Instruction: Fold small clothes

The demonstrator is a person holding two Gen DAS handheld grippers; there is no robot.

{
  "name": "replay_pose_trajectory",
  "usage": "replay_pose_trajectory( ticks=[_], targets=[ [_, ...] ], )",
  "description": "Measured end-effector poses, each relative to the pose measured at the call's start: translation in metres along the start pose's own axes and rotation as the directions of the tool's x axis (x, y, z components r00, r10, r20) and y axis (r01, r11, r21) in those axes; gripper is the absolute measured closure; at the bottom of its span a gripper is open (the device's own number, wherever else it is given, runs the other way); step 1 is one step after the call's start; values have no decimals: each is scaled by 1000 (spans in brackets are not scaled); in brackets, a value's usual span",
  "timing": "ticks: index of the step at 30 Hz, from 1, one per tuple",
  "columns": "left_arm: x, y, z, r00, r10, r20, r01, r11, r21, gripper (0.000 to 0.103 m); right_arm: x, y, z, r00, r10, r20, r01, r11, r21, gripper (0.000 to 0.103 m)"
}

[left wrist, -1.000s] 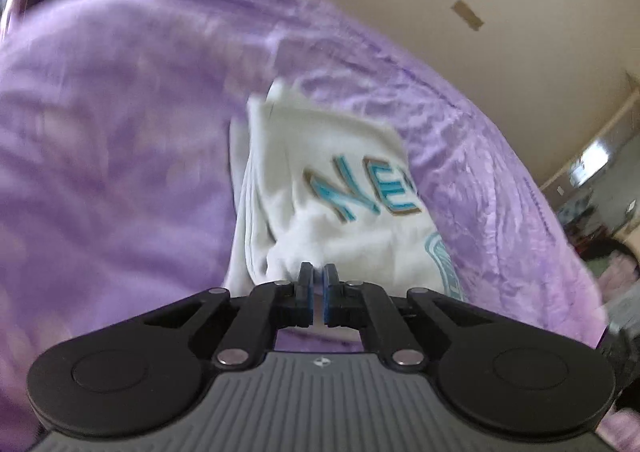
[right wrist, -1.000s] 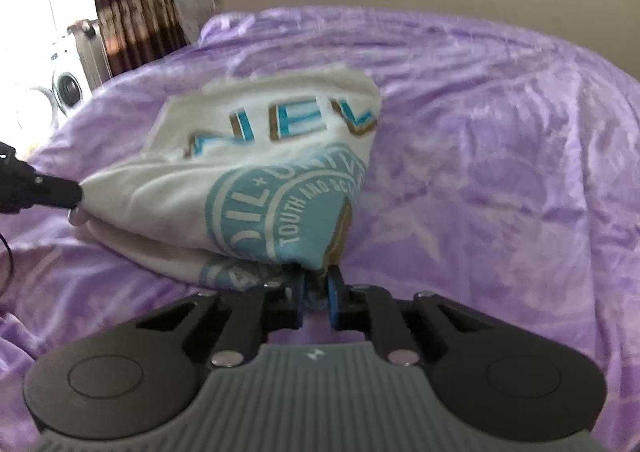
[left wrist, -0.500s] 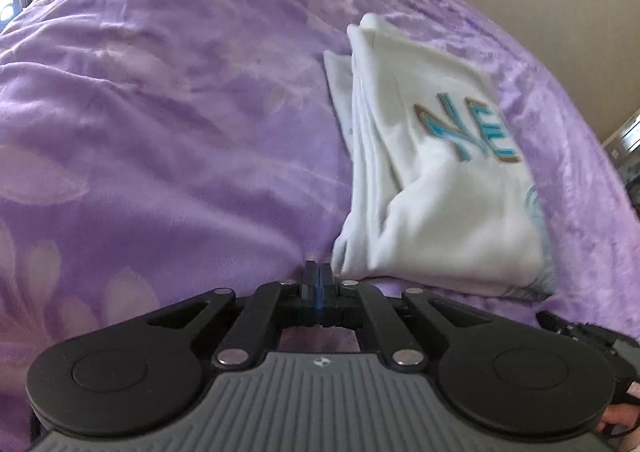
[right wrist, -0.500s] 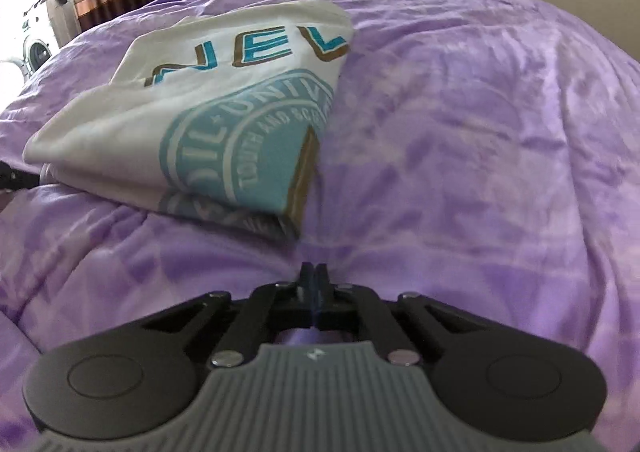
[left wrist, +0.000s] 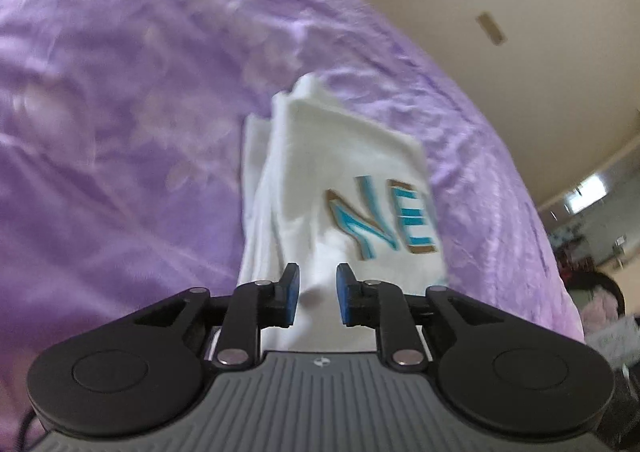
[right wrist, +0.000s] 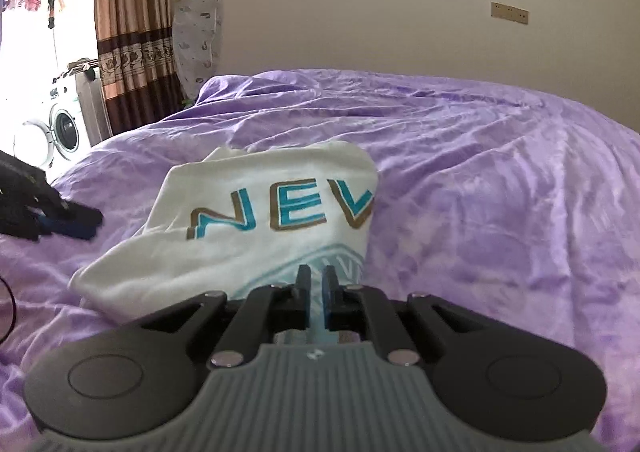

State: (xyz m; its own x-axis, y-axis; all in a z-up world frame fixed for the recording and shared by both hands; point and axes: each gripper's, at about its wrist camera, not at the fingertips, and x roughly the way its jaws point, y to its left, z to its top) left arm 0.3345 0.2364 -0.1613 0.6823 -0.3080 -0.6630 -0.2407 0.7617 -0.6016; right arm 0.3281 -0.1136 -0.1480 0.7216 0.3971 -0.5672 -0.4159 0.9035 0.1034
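Note:
A folded white T-shirt [left wrist: 340,180] with teal and gold letters lies on the purple bedspread [left wrist: 120,112]. It also shows in the right wrist view [right wrist: 248,228]. My left gripper [left wrist: 317,288] is open, its blue pads on either side of the shirt's near edge with a gap. My right gripper [right wrist: 316,280] has its jaws a narrow gap apart over the shirt's near right corner, with teal print showing between them. I cannot tell whether they pinch cloth. The left gripper shows in the right wrist view [right wrist: 68,226] at the far left, beside the shirt.
The purple bedspread [right wrist: 500,192] covers the whole bed, wrinkled to the right. A beige wall rises behind. A curtain [right wrist: 132,32], a washing machine [right wrist: 60,128] and a covered fan [right wrist: 196,40] stand beyond the bed's far left.
Both grippers were shut and drawn back from the shirt half a second ago. Now both are at its near edge, the left one opened wide, the right one opened slightly.

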Motion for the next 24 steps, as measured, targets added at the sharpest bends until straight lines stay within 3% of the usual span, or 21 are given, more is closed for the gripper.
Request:
replay_pose_trajectory(
  ticks=[2,4,6,10,11,12,14,16,18,21,24],
  targets=[
    [10,10,3,1000,8,-14,-9,999,-42,79,9,-2,-1,1000,13,-11,-13,1000,14,95],
    [14,17,4,1000,-8,-13,7,998,-66,70,18,-2,-6,999,17,-31,-17,1000,12,88],
    [20,22,5,1000,-18,-20,16,996,-83,64,26,-4,-13,998,28,-58,-26,999,21,88],
    [35,26,7,998,-47,-37,42,993,-108,64,34,-4,-20,997,34,-65,-32,999,19,87],
    [37,24,7,998,-49,-34,45,994,-103,78,34,-4,-20,997,33,-65,-31,999,18,87],
    [39,21,7,999,-41,-33,38,995,-91,101,34,-4,-21,997,32,-64,-30,999,19,87],
    [28,10,7,1000,-20,18,20,999,-28,101,33,-5,-21,998,27,-63,-25,999,21,87],
    [4,-11,12,995,-50,82,41,994,98,101,32,-2,-22,998,19,-65,-19,1000,0,86],
    [-13,-34,16,994,-34,102,7,967,254,101,32,-2,-23,997,26,-70,-26,1000,0,86],
    [5,-35,18,991,121,55,-133,918,374,101,34,0,-25,996,44,-72,-44,999,1,85],
    [42,-10,3,976,218,0,-199,894,401,101,37,6,-28,995,55,-88,-57,998,-28,85]
  ],
)
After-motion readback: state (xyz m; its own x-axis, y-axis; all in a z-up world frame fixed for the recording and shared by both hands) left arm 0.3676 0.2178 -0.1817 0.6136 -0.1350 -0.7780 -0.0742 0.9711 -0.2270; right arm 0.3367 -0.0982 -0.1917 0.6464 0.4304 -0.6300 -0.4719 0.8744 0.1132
